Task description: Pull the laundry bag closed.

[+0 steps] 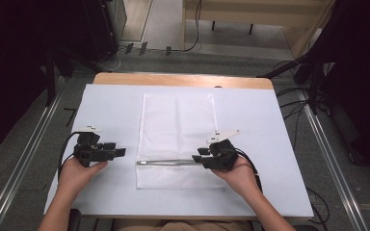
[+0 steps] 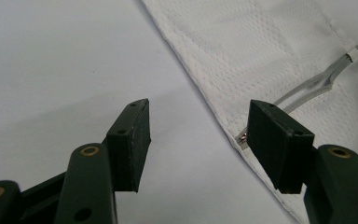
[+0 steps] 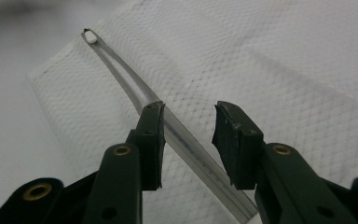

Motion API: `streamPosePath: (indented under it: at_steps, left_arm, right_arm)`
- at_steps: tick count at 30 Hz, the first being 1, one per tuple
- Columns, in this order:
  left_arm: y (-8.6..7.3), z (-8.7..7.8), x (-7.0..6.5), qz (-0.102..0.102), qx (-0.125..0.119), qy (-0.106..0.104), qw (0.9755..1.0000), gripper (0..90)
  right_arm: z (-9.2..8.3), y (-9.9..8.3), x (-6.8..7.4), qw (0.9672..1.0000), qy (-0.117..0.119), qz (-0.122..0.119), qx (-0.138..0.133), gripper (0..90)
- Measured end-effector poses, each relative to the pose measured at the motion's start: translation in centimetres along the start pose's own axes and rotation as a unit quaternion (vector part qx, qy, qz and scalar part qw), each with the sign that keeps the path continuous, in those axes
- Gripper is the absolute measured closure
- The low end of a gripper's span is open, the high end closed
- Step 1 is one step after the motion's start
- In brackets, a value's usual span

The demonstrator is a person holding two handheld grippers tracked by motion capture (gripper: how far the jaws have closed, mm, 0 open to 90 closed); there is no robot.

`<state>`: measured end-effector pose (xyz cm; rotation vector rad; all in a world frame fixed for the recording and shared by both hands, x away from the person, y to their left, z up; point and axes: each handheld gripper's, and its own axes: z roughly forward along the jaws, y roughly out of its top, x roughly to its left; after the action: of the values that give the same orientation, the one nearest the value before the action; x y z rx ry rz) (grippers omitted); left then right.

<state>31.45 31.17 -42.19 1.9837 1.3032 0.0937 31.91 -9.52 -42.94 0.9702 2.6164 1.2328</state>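
A white mesh bag [image 1: 176, 125] lies flat on the white mat [image 1: 111, 106], its long side running away from me. A grey zipper strip [image 1: 166, 162] crosses the bag near its front end. My right gripper [image 1: 198, 154] sits at the strip's right end. In the right gripper view its jaws [image 3: 189, 135] stand apart over the zipper strip [image 3: 121, 70], whose white end [image 3: 89, 35] lies farther off; the pads do not press on it. My left gripper [image 1: 120, 152] rests on the mat left of the bag, open, jaws [image 2: 198, 135] bare, beside the bag's edge [image 2: 214, 100].
The mat covers a wooden table whose far edge [image 1: 183, 79] shows bare wood. Cables [image 1: 294, 115] and dark stands [image 1: 313, 72] stand on the floor around the table. Bare mat lies to both sides of the bag.
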Motion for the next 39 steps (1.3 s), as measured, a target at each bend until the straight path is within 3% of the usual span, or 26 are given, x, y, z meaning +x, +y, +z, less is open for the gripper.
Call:
streamPosePath:
  at_steps: [14, 26, 39]
  left_arm:
    - [0.0, -0.1, 0.1, 0.0, 0.0, 0.002, 1.0, 40.2]
    - [0.0, -0.2, 0.2, -0.002, -0.001, 0.002, 1.0, 40.2]
    - [0.0, 0.0, 0.3, -0.002, -0.001, 0.004, 1.0, 40.3]
  right_arm:
    - [1.4, 0.9, 1.8, 0.9997, 0.024, -0.007, 0.004, 70.0]
    - [3.6, 2.5, 3.6, 0.9988, 0.044, -0.017, 0.008, 71.1]
    - [5.2, 3.6, 4.4, 0.9979, 0.056, -0.029, 0.016, 72.8]
